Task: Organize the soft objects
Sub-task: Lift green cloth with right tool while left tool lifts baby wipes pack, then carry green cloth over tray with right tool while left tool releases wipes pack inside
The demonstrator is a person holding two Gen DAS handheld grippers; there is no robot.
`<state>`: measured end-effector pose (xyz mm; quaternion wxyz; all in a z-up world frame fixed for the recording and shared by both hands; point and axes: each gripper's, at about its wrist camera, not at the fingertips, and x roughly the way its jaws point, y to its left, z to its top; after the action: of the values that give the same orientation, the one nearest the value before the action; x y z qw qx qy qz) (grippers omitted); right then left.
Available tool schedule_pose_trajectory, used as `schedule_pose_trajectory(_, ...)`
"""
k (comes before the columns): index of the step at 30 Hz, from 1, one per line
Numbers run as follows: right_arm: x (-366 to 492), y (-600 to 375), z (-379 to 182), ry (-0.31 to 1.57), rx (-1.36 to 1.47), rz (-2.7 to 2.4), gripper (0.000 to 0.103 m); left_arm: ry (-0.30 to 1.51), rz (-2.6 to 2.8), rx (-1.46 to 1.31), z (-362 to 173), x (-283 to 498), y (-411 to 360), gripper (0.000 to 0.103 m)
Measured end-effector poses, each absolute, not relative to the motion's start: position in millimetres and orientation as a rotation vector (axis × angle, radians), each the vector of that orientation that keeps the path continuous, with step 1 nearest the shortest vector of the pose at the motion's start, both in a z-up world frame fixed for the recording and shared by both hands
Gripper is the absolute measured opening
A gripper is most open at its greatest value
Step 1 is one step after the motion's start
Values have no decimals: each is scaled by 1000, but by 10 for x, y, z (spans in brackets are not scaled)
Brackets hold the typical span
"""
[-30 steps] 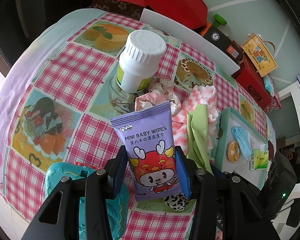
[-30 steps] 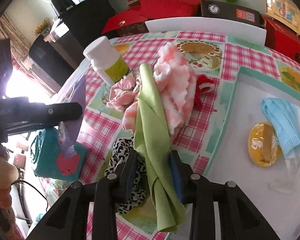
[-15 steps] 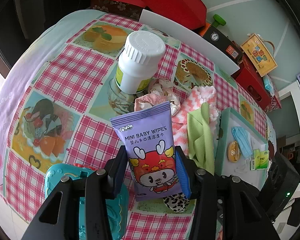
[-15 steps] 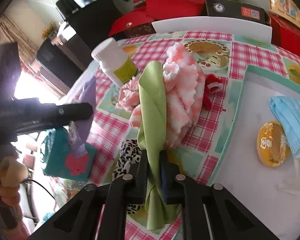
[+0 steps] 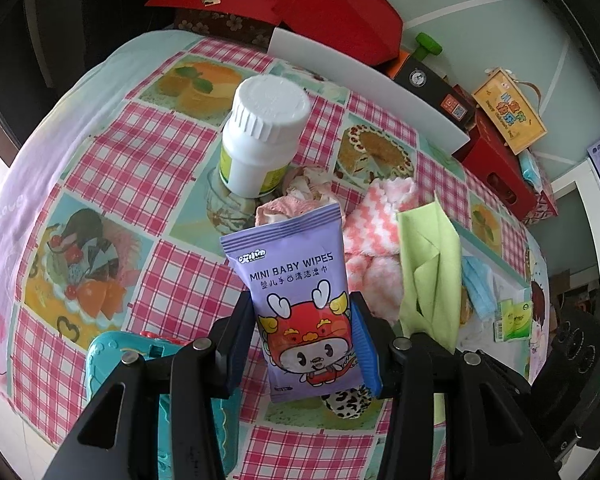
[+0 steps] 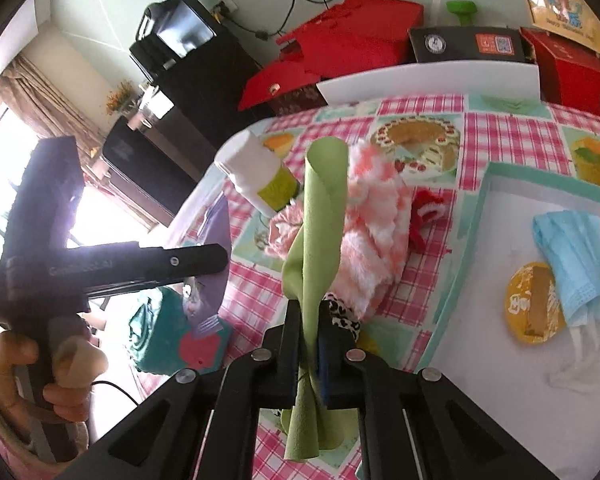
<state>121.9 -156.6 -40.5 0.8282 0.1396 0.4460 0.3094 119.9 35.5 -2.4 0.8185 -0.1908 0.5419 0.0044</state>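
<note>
Left gripper (image 5: 305,342) has its fingers clamped on the purple baby wipes pack (image 5: 296,300), holding it upright above the checked bench (image 5: 140,160). Right gripper (image 6: 309,344) — fingers squeezed together on the green cloth (image 6: 320,216), which stands up off the pile. Just behind it the pink-and-white fluffy towel (image 6: 374,232) lies on the bench beside the white pill bottle (image 5: 262,136) — and a blue face mask (image 6: 572,256) rests in the white tray (image 6: 480,280).

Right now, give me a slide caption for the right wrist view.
Right gripper pinches a green cloth above a checked tablecloth, beside a white tray.
</note>
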Motion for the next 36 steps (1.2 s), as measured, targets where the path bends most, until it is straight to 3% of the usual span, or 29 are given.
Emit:
schedule_pose_trajectory(18,856,-2621,333,688,330,324,8,970,-112,-300,632,1347,-280,48)
schedule_pose_trajectory(36,733,-3610,166,726,374,24,8,1066,-223,-140,123,1691,-1455,48)
